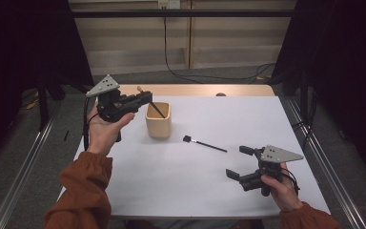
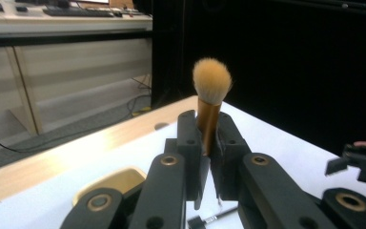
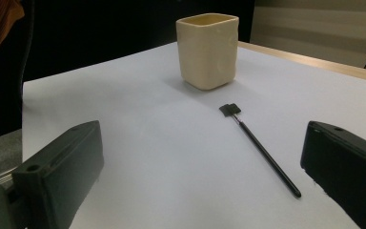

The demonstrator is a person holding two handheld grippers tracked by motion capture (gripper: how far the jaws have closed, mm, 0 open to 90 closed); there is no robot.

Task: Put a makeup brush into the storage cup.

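Just right of the left tool (image 1: 145, 98), pinching a fluffy brush (image 2: 211, 90), stands the cup (image 1: 158, 125), probably slightly lower; right tool (image 1: 240, 162) spread, empty.

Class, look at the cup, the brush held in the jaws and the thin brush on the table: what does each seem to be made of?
Cup: probably glazed ceramic, cream with a soft sheen. Held brush: fluffy tan bristles above a shiny gold, metal-looking collar. Thin brush: glossy black handle, plastic or lacquered wood; flat dark tip.
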